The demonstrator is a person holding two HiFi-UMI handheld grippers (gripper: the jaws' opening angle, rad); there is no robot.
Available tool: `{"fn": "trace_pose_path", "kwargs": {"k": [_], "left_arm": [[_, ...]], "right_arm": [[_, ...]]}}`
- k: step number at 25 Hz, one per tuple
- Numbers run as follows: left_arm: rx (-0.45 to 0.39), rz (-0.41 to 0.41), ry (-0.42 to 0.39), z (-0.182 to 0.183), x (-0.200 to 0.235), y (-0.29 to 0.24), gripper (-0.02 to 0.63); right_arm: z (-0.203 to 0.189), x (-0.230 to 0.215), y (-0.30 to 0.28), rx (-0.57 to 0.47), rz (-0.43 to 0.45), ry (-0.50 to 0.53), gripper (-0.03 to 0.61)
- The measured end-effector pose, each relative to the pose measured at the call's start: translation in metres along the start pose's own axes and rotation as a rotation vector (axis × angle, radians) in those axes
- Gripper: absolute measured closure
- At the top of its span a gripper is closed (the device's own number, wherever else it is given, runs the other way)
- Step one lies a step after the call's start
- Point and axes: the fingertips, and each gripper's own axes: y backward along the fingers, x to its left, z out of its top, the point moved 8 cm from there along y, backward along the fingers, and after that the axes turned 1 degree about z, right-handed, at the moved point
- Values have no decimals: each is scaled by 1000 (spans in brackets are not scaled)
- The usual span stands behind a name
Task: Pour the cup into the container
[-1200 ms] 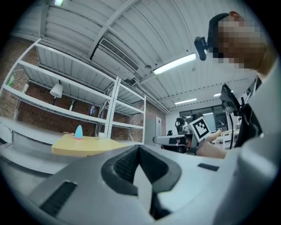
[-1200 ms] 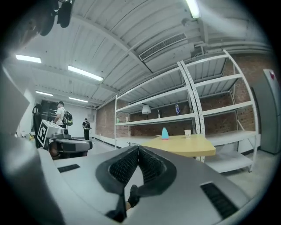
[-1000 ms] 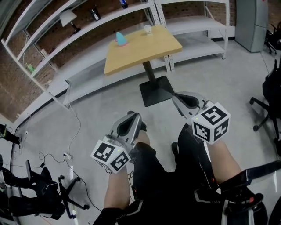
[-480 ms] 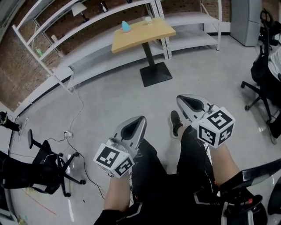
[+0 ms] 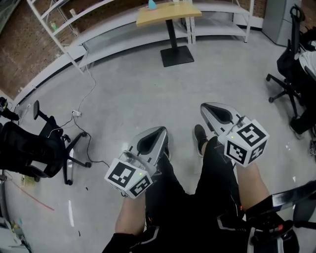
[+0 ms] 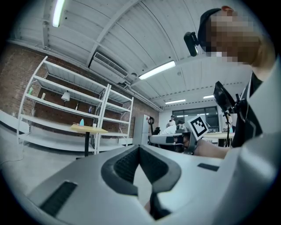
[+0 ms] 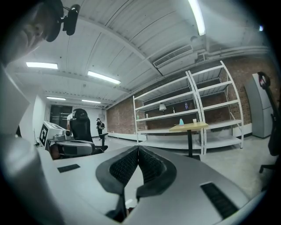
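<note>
A wooden table (image 5: 168,12) stands far off at the top of the head view, with a blue cup (image 5: 152,5) on it. The same table (image 6: 89,128) and blue cup (image 6: 81,122) show small in the left gripper view. In the right gripper view a small clear container (image 7: 194,121) stands beside the blue cup (image 7: 181,121) on the table (image 7: 189,127). My left gripper (image 5: 160,129) and right gripper (image 5: 203,106) are held level over the person's legs, well short of the table. Both are shut with nothing between the jaws.
White metal shelves (image 5: 74,29) run along the brick wall behind the table. A black office chair (image 5: 29,148) stands at the left and another (image 5: 289,64) at the right. Cables (image 5: 86,94) lie on the grey floor. People stand in the far background (image 6: 172,125).
The table has drawn away to the top edge of the head view as both grippers moved back from it. The black chair at the left has come further into view.
</note>
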Motion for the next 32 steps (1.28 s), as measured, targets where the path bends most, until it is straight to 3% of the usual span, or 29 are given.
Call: {"fn": "trace_pose_path", "kwargs": {"k": [9,14,23,32], "left_arm": [[7,-6,-6,-11,-132,123,621],[-2,-10,-12,-11,-190,169,621],[-32,7,16,-6,-244,230,621],[-58,55,38,-4,-250,251,621]], "right_arm": [[-19,122,132,-6,9,1,577],[-21,166,188,-18,9,6,577],[-17,218,258,-39,-24,6,577],[-13,230,283,-47,-44,23,577]]}}
